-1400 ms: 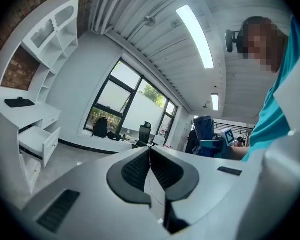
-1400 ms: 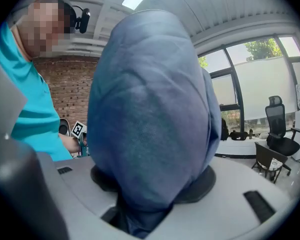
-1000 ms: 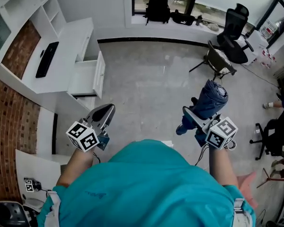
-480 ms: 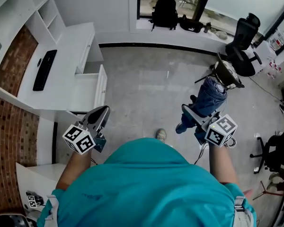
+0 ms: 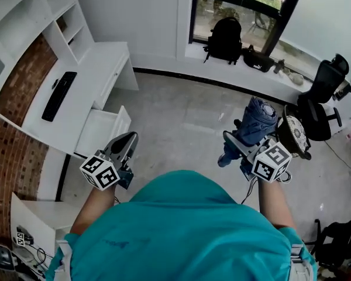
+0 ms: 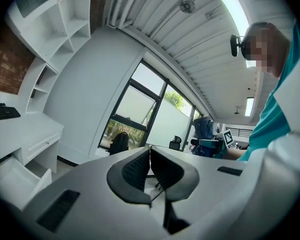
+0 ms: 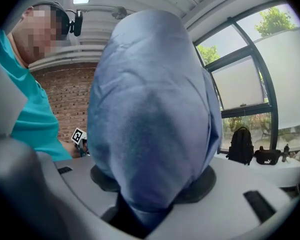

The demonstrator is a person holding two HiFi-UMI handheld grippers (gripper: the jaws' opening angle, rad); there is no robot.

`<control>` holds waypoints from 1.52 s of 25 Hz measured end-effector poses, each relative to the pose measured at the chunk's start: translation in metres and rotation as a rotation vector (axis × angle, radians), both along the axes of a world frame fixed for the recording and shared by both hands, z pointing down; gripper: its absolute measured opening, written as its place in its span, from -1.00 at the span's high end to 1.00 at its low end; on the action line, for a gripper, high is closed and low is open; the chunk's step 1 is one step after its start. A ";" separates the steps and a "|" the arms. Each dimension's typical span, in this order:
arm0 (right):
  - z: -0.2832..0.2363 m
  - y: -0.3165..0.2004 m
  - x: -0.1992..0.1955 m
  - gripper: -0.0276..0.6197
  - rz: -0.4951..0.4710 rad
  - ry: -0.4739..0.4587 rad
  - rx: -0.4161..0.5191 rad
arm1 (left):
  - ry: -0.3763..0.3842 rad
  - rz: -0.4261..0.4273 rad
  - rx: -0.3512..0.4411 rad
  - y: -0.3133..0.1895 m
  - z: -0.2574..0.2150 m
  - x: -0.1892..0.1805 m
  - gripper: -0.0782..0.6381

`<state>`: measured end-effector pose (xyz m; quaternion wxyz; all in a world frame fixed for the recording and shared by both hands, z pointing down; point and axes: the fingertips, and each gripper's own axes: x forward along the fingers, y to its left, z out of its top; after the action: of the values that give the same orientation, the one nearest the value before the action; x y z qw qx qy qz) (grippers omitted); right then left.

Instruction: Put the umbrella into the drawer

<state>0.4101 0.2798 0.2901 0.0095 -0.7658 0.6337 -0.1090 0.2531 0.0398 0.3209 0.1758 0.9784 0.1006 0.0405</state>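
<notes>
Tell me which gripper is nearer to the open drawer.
Left. The left gripper hangs close beside the open drawer; the right gripper, holding the umbrella, is much farther to the right.

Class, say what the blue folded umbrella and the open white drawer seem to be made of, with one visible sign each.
Blue folded umbrella: probably thin woven fabric, matt; it bunches in soft creases.
Open white drawer: likely painted or laminated board, smooth; flat panels, straight edges.

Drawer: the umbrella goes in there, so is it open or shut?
Open: the drawer juts out from the desk, inside visible.
</notes>
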 end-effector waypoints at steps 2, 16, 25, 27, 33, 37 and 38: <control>-0.006 -0.003 0.033 0.16 -0.023 0.014 -0.004 | 0.010 -0.006 0.005 0.005 -0.009 0.033 0.73; 0.003 -0.026 0.104 0.16 0.130 -0.033 -0.037 | 0.010 0.148 0.024 -0.037 -0.007 0.148 0.73; -0.052 -0.069 0.171 0.16 0.048 0.153 -0.173 | 0.037 -0.002 0.026 -0.091 -0.022 0.148 0.73; -0.069 -0.121 0.179 0.16 -0.057 0.230 -0.198 | 0.025 -0.102 0.027 -0.121 -0.017 0.121 0.73; -0.083 -0.326 0.145 0.16 -0.415 0.448 -0.246 | -0.031 -0.425 -0.007 -0.211 0.012 0.005 0.73; -0.051 -0.458 0.069 0.17 -0.678 0.534 -0.274 | -0.070 -0.646 -0.058 -0.245 0.040 -0.090 0.73; -0.039 -0.486 0.047 0.17 -0.737 0.557 -0.286 | -0.079 -0.694 -0.072 -0.251 0.048 -0.113 0.73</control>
<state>0.4568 -0.2067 0.2511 -0.3052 -0.4839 0.8200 0.0178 0.1405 -0.2107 0.3687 0.2172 0.9452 -0.2437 0.0126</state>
